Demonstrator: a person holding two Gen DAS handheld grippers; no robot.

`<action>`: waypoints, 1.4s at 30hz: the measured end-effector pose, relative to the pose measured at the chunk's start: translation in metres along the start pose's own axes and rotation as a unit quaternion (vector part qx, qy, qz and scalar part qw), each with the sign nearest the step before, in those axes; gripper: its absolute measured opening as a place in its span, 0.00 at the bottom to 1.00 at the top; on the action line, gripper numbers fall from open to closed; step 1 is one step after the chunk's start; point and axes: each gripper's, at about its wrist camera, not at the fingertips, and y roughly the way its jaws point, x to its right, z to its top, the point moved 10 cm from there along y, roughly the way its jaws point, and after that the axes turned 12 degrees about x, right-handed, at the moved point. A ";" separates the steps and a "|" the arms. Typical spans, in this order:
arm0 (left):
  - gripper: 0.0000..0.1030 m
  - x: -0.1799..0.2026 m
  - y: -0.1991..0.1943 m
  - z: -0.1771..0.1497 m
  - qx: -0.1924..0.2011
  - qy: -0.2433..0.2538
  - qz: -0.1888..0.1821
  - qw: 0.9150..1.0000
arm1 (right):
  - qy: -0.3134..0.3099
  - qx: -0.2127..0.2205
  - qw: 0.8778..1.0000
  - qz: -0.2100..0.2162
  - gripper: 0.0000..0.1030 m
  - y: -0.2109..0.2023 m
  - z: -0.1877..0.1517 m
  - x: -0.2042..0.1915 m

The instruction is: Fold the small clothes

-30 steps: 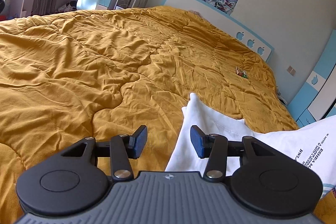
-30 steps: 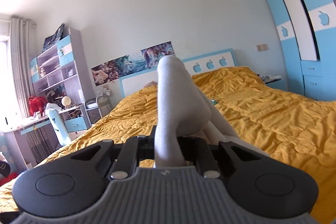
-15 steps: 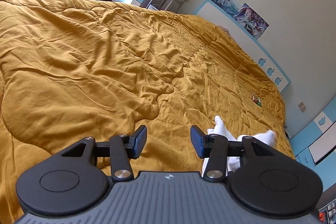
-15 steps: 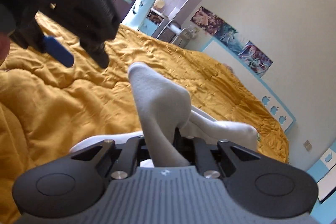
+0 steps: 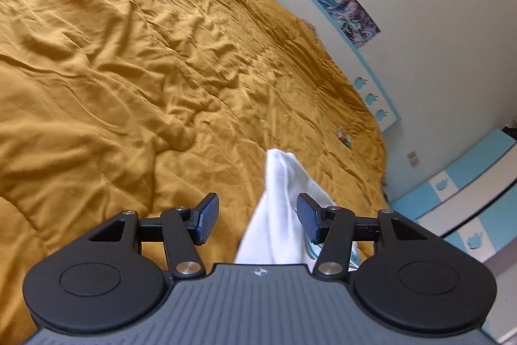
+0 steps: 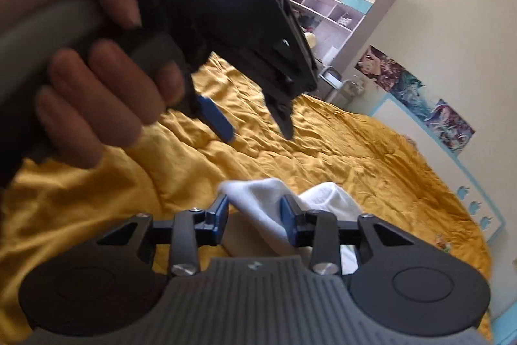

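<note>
A white sock (image 5: 281, 209) lies on the mustard-yellow quilt (image 5: 129, 80); it also shows in the right wrist view (image 6: 274, 209), bunched with a second white piece (image 6: 329, 196) beside it. My left gripper (image 5: 257, 217) is open, its blue-padded fingers on either side of the sock without closing on it. My right gripper (image 6: 255, 220) is open, with the sock lying between and below its jaws. The left gripper (image 6: 255, 125), held in a bare hand (image 6: 97, 105), hangs above the quilt in the right wrist view.
A small colourful item (image 5: 344, 136) lies on the quilt near the blue-and-white headboard (image 5: 371, 96). A shelf unit (image 6: 336, 5) and a desk chair stand beyond the bed's far side. Blue wardrobe doors (image 5: 468, 183) are at the right.
My right gripper has opened and let go of the sock, which now lies on the quilt. My left gripper has moved over the sock so that it sits between the open fingers.
</note>
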 end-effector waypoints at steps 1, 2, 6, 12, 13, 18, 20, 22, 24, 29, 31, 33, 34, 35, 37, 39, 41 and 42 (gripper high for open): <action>0.60 0.004 0.002 -0.003 -0.005 -0.002 -0.011 1.000 | 0.040 0.012 0.999 0.027 0.26 -0.013 0.004 0.002; 0.60 0.008 0.002 -0.006 -0.001 0.008 -0.012 1.000 | 0.064 0.018 0.997 0.039 0.26 -0.023 0.005 0.004; 0.60 0.014 0.004 -0.012 0.011 0.054 0.014 0.998 | 0.095 0.032 0.995 0.005 0.26 -0.058 0.001 0.030; 0.60 0.045 0.012 -0.035 -0.024 0.057 -0.057 0.996 | 0.191 0.032 0.974 -0.114 0.40 -0.095 -0.028 0.099; 0.60 0.055 0.013 -0.041 -0.031 0.067 -0.077 0.994 | 0.227 0.028 0.962 -0.146 0.40 -0.101 -0.038 0.115; 0.59 0.071 0.031 -0.068 -0.031 0.170 -0.040 0.984 | 0.418 0.007 0.887 -0.195 0.07 -0.103 -0.079 0.161; 0.58 0.068 0.038 -0.077 -0.030 0.200 -0.013 0.979 | 0.432 0.014 0.880 -0.198 0.07 -0.099 -0.081 0.165; 0.58 0.064 0.040 -0.082 -0.020 0.237 0.019 0.971 | 0.412 0.003 0.890 -0.197 0.07 -0.090 -0.081 0.160; 0.57 0.055 0.045 -0.084 -0.022 0.253 0.060 0.965 | 0.397 -0.021 0.896 -0.196 0.06 -0.082 -0.088 0.154; 0.46 0.016 0.051 -0.076 -0.039 0.190 0.117 0.974 | 0.457 -0.055 0.865 -0.200 0.00 -0.079 -0.124 0.145; 0.46 0.009 0.054 -0.075 -0.046 0.168 0.110 0.978 | 0.474 -0.063 0.855 -0.203 0.00 -0.081 -0.135 0.144; 0.46 0.013 0.053 -0.077 -0.044 0.191 0.111 0.974 | 0.472 -0.069 0.855 -0.203 0.00 -0.081 -0.139 0.143; 0.46 0.014 0.053 -0.077 -0.043 0.198 0.112 0.973 | 0.462 -0.074 0.859 -0.206 0.00 -0.080 -0.139 0.141; 0.46 0.015 0.053 -0.078 -0.043 0.202 0.112 0.972 | 0.452 -0.079 0.863 -0.210 0.00 -0.080 -0.137 0.140; 0.46 0.015 0.052 -0.077 -0.045 0.200 0.109 0.973 | 0.437 -0.085 0.868 -0.221 0.00 -0.080 -0.134 0.139; 0.46 0.016 0.051 -0.076 -0.046 0.196 0.103 0.974 | 0.429 -0.089 0.869 -0.230 0.00 -0.082 -0.134 0.140; 0.46 0.019 0.049 -0.074 -0.041 0.195 0.097 0.975 | 0.425 -0.093 0.867 -0.242 0.00 -0.086 -0.134 0.142; 0.46 0.022 0.047 -0.072 -0.033 0.195 0.093 0.976 | 0.422 -0.095 0.865 -0.254 0.00 -0.088 -0.133 0.143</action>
